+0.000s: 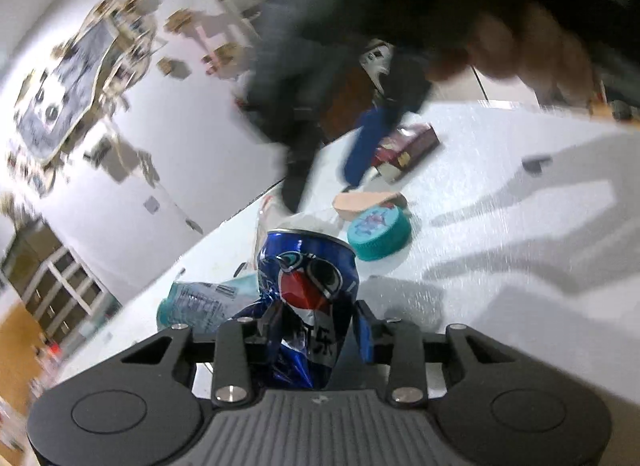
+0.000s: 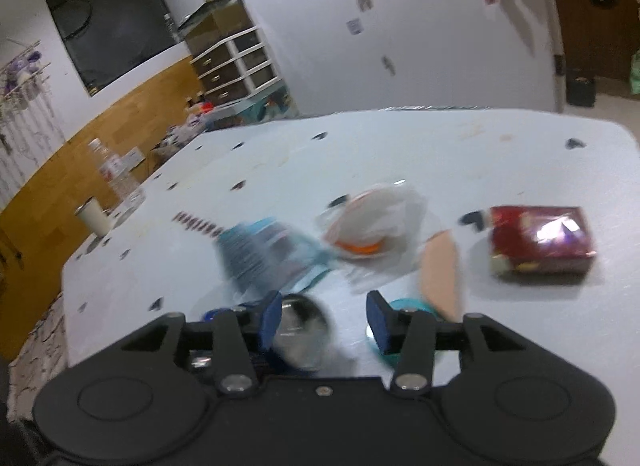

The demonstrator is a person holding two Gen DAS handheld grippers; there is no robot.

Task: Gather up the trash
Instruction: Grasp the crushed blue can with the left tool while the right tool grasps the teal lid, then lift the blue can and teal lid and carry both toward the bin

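A crushed blue Pepsi can (image 1: 308, 282) stands upright between the fingers of my left gripper (image 1: 319, 312), which is shut on it. In the right wrist view my right gripper (image 2: 325, 320) is open, its blue pads well apart. The can's blurred silver top (image 2: 300, 336) shows just inside the left pad, and the right pad is clear of it. On the table beyond lie a teal lid (image 1: 380, 236), a pinkish flat piece (image 2: 440, 270), a dark red box (image 2: 540, 242), a white wrapper with orange inside (image 2: 372, 225) and a flattened teal-labelled bottle (image 2: 264, 254).
The pale blue tablecloth (image 2: 440, 153) covers a rounded table. A clear bottle (image 2: 116, 173) and a white cup (image 2: 94, 217) stand at its left edge. A person's hand (image 1: 532, 53) and the right gripper's blurred fingers (image 1: 366, 145) hang over the trash in the left wrist view.
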